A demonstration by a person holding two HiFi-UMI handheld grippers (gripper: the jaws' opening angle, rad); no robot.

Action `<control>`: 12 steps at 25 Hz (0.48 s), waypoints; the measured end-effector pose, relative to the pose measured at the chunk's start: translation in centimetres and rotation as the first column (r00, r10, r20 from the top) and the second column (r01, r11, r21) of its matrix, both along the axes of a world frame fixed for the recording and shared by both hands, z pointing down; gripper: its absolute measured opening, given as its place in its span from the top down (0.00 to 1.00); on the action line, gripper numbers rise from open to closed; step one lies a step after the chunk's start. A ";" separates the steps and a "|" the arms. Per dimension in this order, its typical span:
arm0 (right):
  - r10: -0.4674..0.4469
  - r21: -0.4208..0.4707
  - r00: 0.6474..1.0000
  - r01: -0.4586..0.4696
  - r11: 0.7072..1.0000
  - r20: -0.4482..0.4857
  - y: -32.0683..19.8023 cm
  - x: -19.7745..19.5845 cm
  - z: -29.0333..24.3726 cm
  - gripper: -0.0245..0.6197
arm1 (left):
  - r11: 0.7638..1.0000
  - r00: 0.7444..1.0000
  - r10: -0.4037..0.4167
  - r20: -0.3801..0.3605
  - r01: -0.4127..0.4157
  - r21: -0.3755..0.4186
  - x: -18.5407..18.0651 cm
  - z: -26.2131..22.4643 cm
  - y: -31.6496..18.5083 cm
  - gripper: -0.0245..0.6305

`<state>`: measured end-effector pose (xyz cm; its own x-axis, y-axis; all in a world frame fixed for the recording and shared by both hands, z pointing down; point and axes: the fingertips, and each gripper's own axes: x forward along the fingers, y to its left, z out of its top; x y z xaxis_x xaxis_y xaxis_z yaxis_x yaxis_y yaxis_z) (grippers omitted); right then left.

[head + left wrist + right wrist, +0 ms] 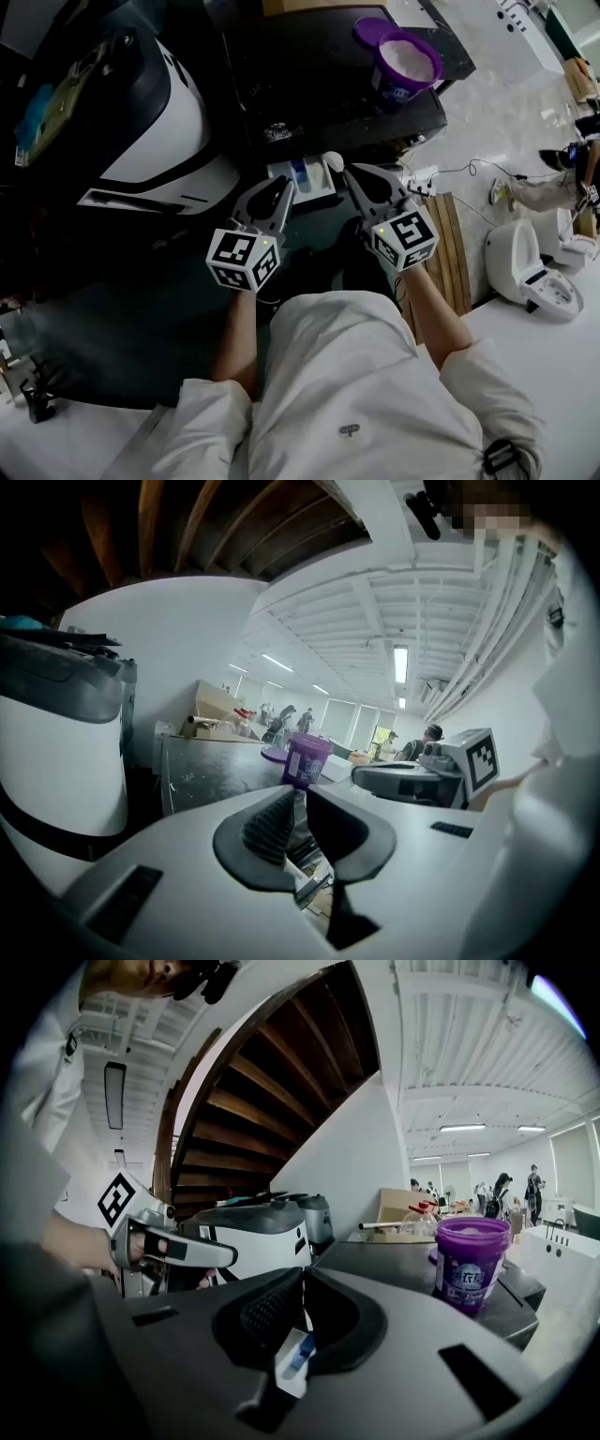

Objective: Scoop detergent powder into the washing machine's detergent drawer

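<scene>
An open purple tub of white detergent powder stands on the dark washing machine top, its lid beside it. The tub also shows in the left gripper view and the right gripper view. The white detergent drawer, with a blue insert, is pulled out below the top's front edge. My left gripper is shut with nothing in it, over the drawer's left part. My right gripper is shut just right of the drawer, next to a small white round part. The drawer shows behind the right jaws.
A white and black appliance stands at the left. Wooden slats, cables and a power strip lie on the floor at the right. Further right is a white toilet-like fixture. Other people stand in the background.
</scene>
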<state>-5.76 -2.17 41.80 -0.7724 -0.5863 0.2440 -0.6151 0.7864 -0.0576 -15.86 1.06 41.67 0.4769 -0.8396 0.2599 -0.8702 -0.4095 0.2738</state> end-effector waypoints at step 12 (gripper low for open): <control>0.025 0.035 0.999 -0.027 0.999 0.040 -0.5 0.7 -3.3 0.94 | 0.998 0.999 -0.028 0.022 0.027 0.048 -0.5 -1.5 0.2 0.90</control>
